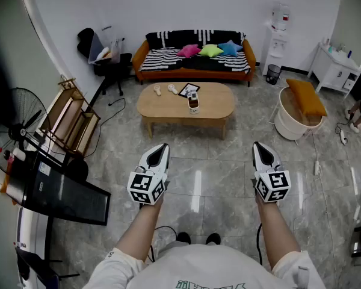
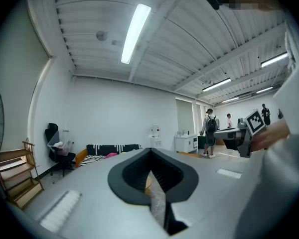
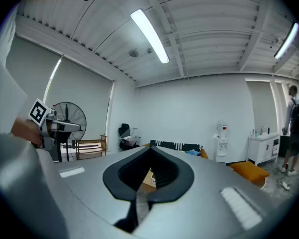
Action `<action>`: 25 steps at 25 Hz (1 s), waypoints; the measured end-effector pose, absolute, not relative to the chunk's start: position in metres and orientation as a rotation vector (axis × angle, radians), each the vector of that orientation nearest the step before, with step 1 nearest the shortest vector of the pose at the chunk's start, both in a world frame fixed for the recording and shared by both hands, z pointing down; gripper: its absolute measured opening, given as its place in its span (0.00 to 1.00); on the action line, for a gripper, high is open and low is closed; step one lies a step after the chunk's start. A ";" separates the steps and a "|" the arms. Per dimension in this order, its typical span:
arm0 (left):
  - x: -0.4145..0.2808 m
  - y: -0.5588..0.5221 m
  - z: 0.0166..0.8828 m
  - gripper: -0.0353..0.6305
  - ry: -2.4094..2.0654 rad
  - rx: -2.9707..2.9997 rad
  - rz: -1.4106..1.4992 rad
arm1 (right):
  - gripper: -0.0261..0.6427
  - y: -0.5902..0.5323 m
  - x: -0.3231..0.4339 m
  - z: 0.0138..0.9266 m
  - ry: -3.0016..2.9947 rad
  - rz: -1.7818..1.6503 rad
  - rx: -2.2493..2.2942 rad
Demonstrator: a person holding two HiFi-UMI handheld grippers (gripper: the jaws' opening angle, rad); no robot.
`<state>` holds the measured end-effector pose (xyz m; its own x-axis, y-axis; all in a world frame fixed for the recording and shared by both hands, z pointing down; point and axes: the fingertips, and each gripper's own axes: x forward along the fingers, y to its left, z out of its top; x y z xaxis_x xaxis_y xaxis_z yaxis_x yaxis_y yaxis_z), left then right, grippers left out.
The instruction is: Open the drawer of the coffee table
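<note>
An oval wooden coffee table (image 1: 213, 104) stands on the grey tiled floor in front of the sofa, a few steps ahead of me. Small items lie on its top; I cannot make out a drawer on its front side. My left gripper (image 1: 162, 147) and right gripper (image 1: 259, 144) are held level side by side, well short of the table, both pointed at it. Both are shut with nothing between the jaws. In the left gripper view the left gripper (image 2: 150, 151) shows a sliver of the table (image 2: 147, 183) through its jaws. The right gripper (image 3: 150, 149) likewise frames the table (image 3: 148, 179).
An orange sofa (image 1: 195, 71) with coloured cushions stands behind the table. A wooden rack (image 1: 69, 122), a fan (image 1: 18, 125) and a dark machine (image 1: 63, 194) stand at the left. A white tub (image 1: 292, 125) with an orange cushion stands at the right. People (image 2: 209, 133) stand far off.
</note>
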<state>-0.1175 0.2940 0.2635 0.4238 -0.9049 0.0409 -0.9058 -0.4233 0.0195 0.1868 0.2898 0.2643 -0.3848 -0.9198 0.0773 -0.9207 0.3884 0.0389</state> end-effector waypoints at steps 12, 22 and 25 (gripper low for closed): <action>-0.122 0.289 0.263 0.05 -1.669 2.617 0.043 | 0.04 0.285 0.179 0.260 -2.564 0.002 1.668; -0.122 0.288 0.265 0.05 -1.673 2.611 0.046 | 0.92 0.277 0.176 0.263 -2.631 0.002 1.730; -0.120 0.288 0.266 0.05 -1.673 2.608 0.051 | 0.92 0.277 0.175 0.264 -2.637 0.007 1.707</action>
